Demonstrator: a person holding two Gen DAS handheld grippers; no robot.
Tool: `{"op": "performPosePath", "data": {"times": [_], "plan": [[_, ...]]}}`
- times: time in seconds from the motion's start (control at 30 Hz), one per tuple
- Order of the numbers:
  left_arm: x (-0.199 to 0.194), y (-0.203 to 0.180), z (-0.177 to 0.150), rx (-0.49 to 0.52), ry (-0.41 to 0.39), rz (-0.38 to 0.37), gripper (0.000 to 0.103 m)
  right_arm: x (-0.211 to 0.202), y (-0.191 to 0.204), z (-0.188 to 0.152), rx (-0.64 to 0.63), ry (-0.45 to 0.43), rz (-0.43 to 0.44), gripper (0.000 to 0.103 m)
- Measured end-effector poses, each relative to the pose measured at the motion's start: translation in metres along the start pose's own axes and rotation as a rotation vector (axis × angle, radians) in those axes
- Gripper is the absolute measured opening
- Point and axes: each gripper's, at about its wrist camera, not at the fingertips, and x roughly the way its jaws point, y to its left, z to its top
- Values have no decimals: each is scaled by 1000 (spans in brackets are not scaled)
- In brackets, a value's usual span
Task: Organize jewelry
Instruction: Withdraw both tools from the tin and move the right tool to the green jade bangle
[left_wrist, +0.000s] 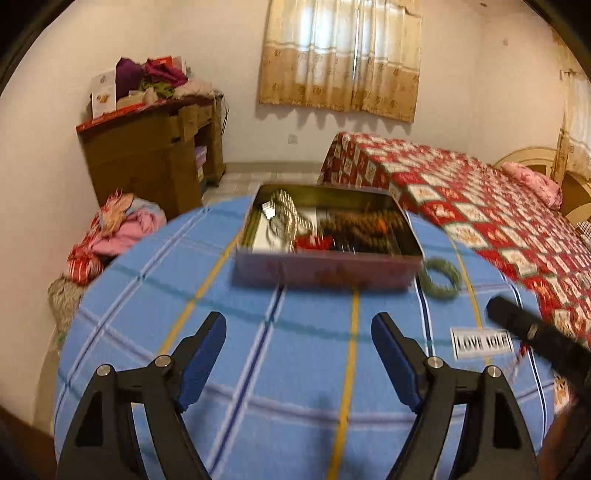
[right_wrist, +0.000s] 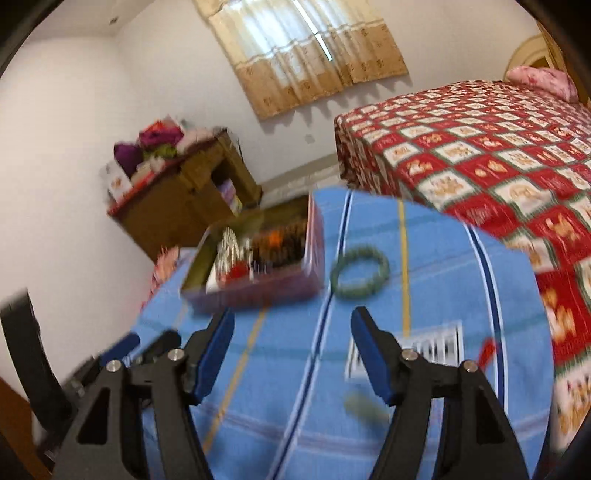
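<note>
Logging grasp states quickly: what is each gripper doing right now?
Left gripper: open, holding nothing, above the blue cloth.
Right gripper: open, holding nothing, short of the green bracelet.

White walls, curtained window (left_wrist: 341, 55) glowing with daylight, brown wooden cabinet (left_wrist: 151, 155), bed (left_wrist: 480, 206) under red patchwork quilt

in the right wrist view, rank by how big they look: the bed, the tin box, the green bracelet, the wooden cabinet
1. bed, largest by far
2. tin box and wooden cabinet: they look about alike, and the box sits nearer the camera, so I won't rank them
3. green bracelet, smallest
</note>
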Motion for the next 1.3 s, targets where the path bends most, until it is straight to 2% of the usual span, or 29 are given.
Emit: {"op": "performPosePath", "data": {"times": [0.13, 0.23, 0.33, 0.47, 0.77, 0.97, 1.1, 1.2, 1.3], "plan": [[-6, -10, -13, 36, 30, 65, 81, -9, 3, -22, -44, 26, -3, 69], [-14, -13, -22, 59, 32, 89, 81, -18, 1, -31, -60, 23, -17, 63], [-23, -13, -30, 62, 24, 81, 81, -28, 0, -36, -64, 16, -28, 57], [-27, -12, -35, 37, 50, 80, 81, -41, -1, -38, -74, -6, -46, 57], [-46, -21, -36, 24, -7, 29, 81, -60, -6, -32, -68, -50, -58, 54], [-49, -25, -35, 46, -38, 58, 81, -69, -20, -21, -52, -86, -75, 52], [-38, -28, -41, 68, -17, 67, 81, -59, -31, -22, -38, -52, -95, 52], [-30, -31, -45, 82, 7, 51, 81, -51, -39, -23, -38, -17, -104, 46], [-25, -30, -45, 76, 18, 41, 81, -45, -50, -9, -21, -10, -100, 43]]}}
